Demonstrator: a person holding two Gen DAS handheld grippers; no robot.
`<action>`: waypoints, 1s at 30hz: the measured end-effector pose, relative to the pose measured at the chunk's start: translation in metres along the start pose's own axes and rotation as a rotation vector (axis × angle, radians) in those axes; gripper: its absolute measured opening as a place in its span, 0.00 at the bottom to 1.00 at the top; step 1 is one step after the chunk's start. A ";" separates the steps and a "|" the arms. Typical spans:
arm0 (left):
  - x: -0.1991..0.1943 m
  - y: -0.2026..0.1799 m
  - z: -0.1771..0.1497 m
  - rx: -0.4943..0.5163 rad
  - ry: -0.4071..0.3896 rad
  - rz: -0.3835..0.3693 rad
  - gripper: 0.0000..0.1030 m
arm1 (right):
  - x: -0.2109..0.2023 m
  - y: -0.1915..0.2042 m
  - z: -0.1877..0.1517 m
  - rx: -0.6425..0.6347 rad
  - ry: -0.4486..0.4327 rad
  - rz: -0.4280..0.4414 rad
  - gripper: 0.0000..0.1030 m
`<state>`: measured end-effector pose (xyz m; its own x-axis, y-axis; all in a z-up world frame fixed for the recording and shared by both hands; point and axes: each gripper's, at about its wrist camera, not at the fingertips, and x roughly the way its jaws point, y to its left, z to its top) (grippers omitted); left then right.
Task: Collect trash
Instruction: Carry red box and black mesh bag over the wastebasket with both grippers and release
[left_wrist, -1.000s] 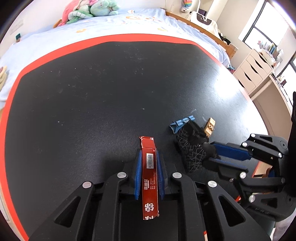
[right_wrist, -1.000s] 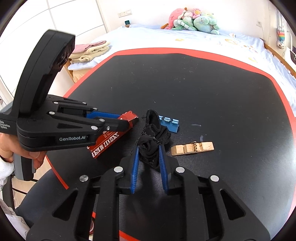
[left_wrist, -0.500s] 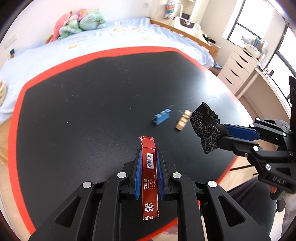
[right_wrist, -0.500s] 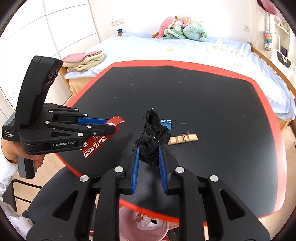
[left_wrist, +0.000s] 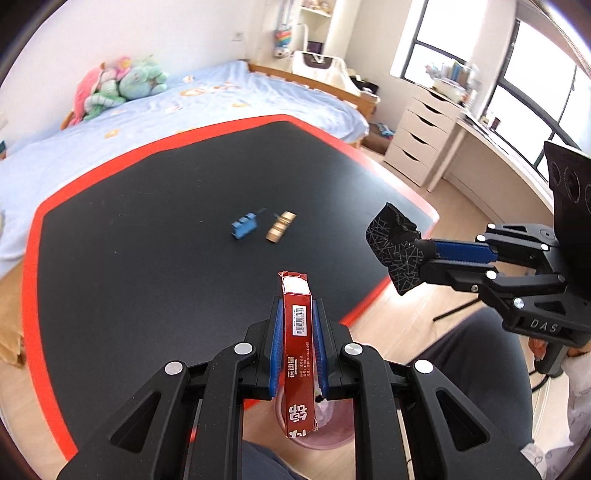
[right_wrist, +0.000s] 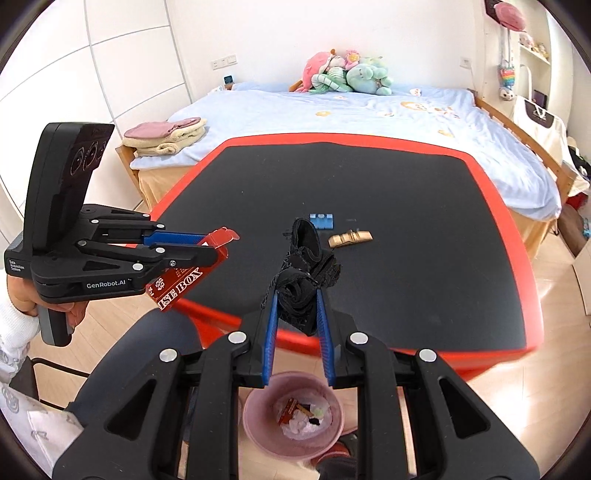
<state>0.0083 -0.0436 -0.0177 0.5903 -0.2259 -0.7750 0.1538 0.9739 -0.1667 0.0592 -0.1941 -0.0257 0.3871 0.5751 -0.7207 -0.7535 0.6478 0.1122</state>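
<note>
My left gripper is shut on a long red cardboard box, held above the near edge of the black table. My right gripper is shut on a crumpled black wrapper with a thin white line pattern. Both hang over the floor near the table's front edge. Below them stands a pink bin with several scraps inside. From the right wrist view the left gripper and its red box show at the left. The right gripper and its wrapper show at the left wrist view's right.
A blue clip and a wooden clothespin lie on the table's middle. A person's knee and hand are near the bin. A bed with plush toys lies beyond the table; white drawers stand to the right.
Both grippers have lifted and pulled back from the table with the red box and the black wrapper. The table's front edge, the floor and the pink bin have come into view.
</note>
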 end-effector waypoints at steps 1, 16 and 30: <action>-0.002 -0.004 -0.003 0.008 0.000 -0.003 0.14 | -0.007 0.001 -0.006 0.004 -0.001 -0.002 0.19; -0.006 -0.044 -0.048 0.076 0.038 -0.065 0.15 | -0.028 0.022 -0.077 0.046 0.071 -0.002 0.19; 0.000 -0.055 -0.052 0.100 0.053 -0.079 0.15 | -0.025 0.025 -0.091 0.055 0.095 0.004 0.20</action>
<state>-0.0414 -0.0958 -0.0399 0.5309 -0.2976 -0.7935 0.2776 0.9457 -0.1690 -0.0175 -0.2374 -0.0674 0.3301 0.5293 -0.7816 -0.7236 0.6736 0.1505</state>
